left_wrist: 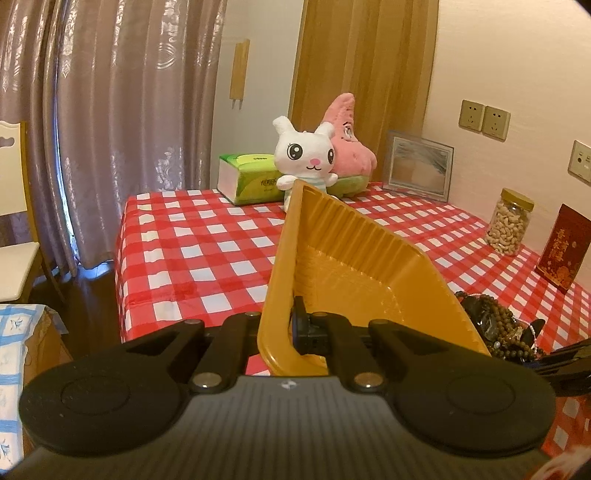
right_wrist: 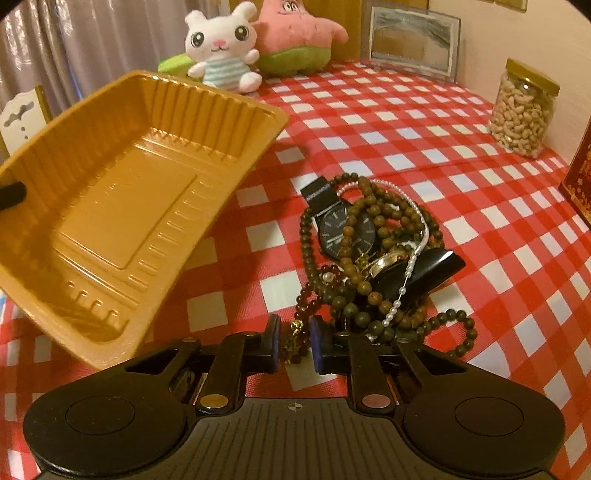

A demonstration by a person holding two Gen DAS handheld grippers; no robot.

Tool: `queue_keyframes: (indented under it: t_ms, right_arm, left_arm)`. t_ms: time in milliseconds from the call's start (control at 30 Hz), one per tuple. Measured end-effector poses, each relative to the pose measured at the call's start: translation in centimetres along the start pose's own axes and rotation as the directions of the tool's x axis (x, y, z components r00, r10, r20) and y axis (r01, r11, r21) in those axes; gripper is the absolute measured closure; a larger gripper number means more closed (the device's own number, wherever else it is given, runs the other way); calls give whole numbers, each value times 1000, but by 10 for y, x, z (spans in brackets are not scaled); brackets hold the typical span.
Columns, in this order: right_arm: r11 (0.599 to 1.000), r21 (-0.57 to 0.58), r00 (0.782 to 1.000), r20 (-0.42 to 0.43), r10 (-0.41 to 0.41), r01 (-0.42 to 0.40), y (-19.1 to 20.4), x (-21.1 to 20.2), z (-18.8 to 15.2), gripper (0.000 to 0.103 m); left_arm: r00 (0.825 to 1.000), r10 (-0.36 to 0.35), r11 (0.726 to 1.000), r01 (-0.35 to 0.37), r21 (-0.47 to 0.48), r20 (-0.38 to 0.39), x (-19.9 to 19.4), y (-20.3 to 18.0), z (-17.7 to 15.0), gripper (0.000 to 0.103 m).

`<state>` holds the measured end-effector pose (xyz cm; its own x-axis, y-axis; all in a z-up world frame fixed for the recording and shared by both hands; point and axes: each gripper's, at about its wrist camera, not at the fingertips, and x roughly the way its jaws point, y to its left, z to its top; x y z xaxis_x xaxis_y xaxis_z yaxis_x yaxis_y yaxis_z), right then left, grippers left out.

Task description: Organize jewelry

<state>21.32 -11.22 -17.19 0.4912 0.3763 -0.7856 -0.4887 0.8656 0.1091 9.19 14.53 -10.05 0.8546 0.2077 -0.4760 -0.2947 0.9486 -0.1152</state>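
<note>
My left gripper [left_wrist: 284, 328] is shut on the rim of an orange plastic tray [left_wrist: 354, 266] and holds it tilted above the table; the tray shows empty in the right wrist view [right_wrist: 122, 206]. A pile of jewelry [right_wrist: 373, 258] lies on the checked cloth: a black watch [right_wrist: 343, 229], brown bead strands, a pearl string, a black case. It shows at the right in the left wrist view [left_wrist: 498, 325]. My right gripper [right_wrist: 293, 341] is at the pile's near edge, its fingers narrowly apart around a small gold and dark red beaded piece [right_wrist: 297, 332]; I cannot tell if they grip it.
A red-and-white checked table [right_wrist: 424, 122] carries a white bunny plush [right_wrist: 221, 44], a pink star plush [right_wrist: 295, 33], a picture frame [right_wrist: 410, 40], a cashew jar [right_wrist: 524, 110], a red box [left_wrist: 561, 247] and a tissue pack [left_wrist: 247, 177]. Curtains and a chair [left_wrist: 14, 229] stand left.
</note>
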Motion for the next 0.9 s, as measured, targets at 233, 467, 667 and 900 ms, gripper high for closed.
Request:
queue_keyframes:
  t_ms: [233, 467, 667, 900]
  right_arm:
    - [999, 16, 999, 3, 33, -34, 0, -14, -3, 97]
    - [997, 32, 996, 50, 69, -70, 1, -48, -3, 97]
    - [994, 68, 990, 116, 81, -89, -2, -75, 3, 97]
    - [986, 111, 981, 165, 103, -122, -7, -93, 15, 97]
  left_arm:
    - [1000, -10, 1000, 10, -4, -3, -3, 0, -1, 99]
    - [1000, -26, 1000, 26, -3, -2, -10, 1, -3, 98]
    - [999, -36, 999, 36, -5, -1, -15, 2, -6, 98]
    - [999, -36, 999, 36, -9, -1, -16, 2, -8, 98]
